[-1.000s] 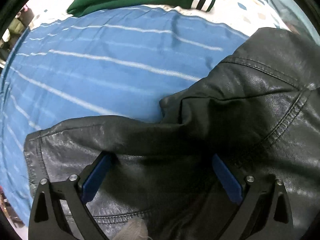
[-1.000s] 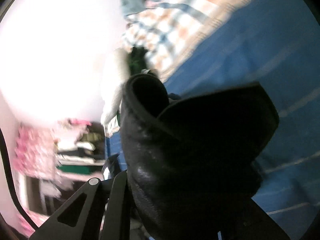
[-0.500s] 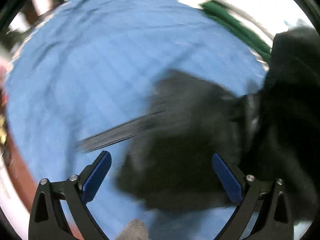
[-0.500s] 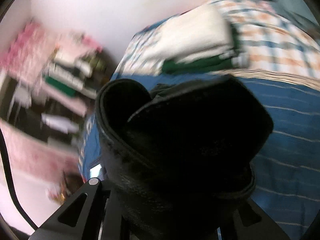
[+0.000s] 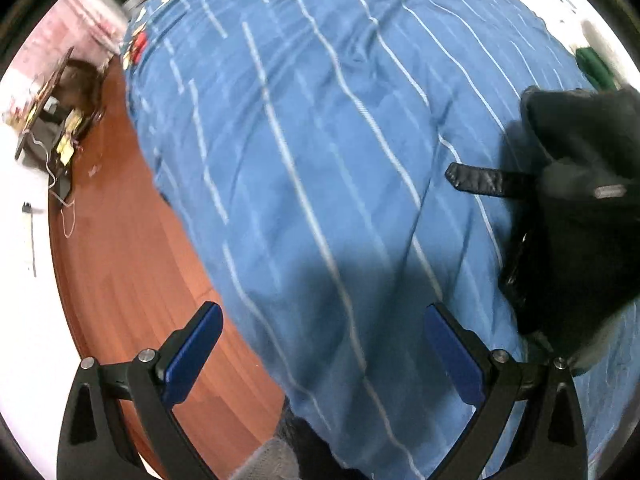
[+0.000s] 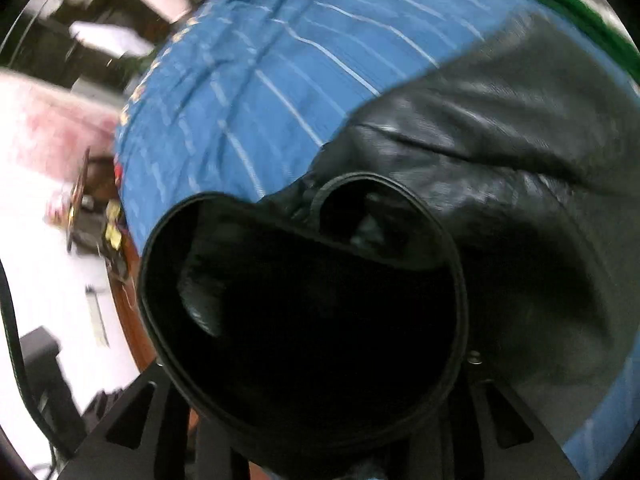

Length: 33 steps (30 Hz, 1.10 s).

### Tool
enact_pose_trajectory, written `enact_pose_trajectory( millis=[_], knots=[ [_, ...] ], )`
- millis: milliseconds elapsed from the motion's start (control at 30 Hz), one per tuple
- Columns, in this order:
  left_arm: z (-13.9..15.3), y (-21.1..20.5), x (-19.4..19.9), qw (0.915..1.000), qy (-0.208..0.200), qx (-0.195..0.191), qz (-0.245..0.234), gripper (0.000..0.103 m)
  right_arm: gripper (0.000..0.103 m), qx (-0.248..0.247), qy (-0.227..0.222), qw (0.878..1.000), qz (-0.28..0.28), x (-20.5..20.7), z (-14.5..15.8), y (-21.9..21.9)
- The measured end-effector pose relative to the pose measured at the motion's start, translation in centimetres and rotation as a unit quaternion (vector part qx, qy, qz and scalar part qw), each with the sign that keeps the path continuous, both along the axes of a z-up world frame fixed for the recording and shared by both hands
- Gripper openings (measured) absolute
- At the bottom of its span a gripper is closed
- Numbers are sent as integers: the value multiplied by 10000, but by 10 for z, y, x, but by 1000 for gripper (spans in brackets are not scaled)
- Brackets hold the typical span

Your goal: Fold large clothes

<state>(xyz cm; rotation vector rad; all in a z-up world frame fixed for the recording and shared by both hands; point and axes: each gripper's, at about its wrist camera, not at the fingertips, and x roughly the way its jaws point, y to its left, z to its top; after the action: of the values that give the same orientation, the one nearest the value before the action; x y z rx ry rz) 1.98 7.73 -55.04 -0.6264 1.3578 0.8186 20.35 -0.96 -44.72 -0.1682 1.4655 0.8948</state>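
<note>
A black leather jacket (image 5: 580, 216) lies bunched at the right edge of the left wrist view, on a blue striped bedspread (image 5: 320, 140). A strap (image 5: 488, 180) sticks out of it to the left. My left gripper (image 5: 320, 344) is open and empty, over the bedspread near the bed's edge, left of the jacket. In the right wrist view the jacket (image 6: 500, 152) fills the frame, and its open cuff (image 6: 304, 312) hides my right gripper's fingertips. My right gripper (image 6: 316, 420) is shut on the jacket.
A reddish wooden floor (image 5: 132, 264) runs along the bed's left side. Clutter and cables (image 5: 60, 120) sit by the white wall. A green garment (image 5: 596, 68) lies at the far right of the bed, and it also shows in the right wrist view (image 6: 576, 12).
My left gripper was over the jacket a second ago; it has swung left, off it, to the bed's edge. My right gripper has turned with the jacket still held.
</note>
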Motion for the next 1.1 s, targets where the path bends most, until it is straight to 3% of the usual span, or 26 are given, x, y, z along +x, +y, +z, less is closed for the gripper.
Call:
enact_pose_trajectory(
  millis=[67, 167, 267, 333, 367, 400, 500, 567, 733, 833, 900, 933, 1033, 1100],
  knots=[
    [7, -3, -3, 9998, -125, -49, 111, 103, 85, 412, 196, 9988, 187, -2, 21, -17],
    [21, 5, -11, 9994, -248, -4, 228, 103, 85, 816, 347, 9949, 479, 7, 51, -43],
    [27, 20, 8, 9989, -405, 140, 195, 103, 84, 812, 514, 9953, -131, 28, 65, -86],
    [28, 22, 16, 9985, -496, 228, 103, 103, 69, 683, 625, 9935, -658, 52, 60, -115],
    [27, 24, 25, 9980, -560, 295, 24, 103, 49, 577, 629, 9922, -913, 67, 56, -125],
    [26, 24, 31, 9977, -597, 333, -31, 103, 42, 447, 619, 9910, -1098, 81, 49, -130],
    [20, 27, 47, 9966, -718, 395, -101, 103, 38, 286, 794, 9878, -1307, 123, 18, -122],
    [18, 29, 57, 9962, -728, 455, -123, 103, 39, -145, 876, 9894, -1149, 137, -12, -93],
    [10, 29, 65, 9968, -711, 371, -16, 103, 39, -1101, 484, 9893, -831, 137, -64, -36],
    [7, 29, 59, 9967, -779, 37, 232, 103, 41, -1123, 581, 9885, -828, 138, -65, -36],
    [3, 33, 50, 9923, -1039, -350, 569, 103, 53, -605, 938, 9889, -981, 141, -53, -52],
    [1, 35, 47, 9892, -1172, -519, 712, 103, 53, -274, 1094, 9875, -1101, 141, -44, -65],
    [-27, 47, 42, 9712, -1507, -1275, 1334, 101, 60, 279, 1161, 9822, -1447, 136, -18, -111],
    [-44, 53, 44, 9615, -1668, -1511, 1579, 100, 60, 456, 1151, 9785, -1651, 122, -9, -142]
  ],
)
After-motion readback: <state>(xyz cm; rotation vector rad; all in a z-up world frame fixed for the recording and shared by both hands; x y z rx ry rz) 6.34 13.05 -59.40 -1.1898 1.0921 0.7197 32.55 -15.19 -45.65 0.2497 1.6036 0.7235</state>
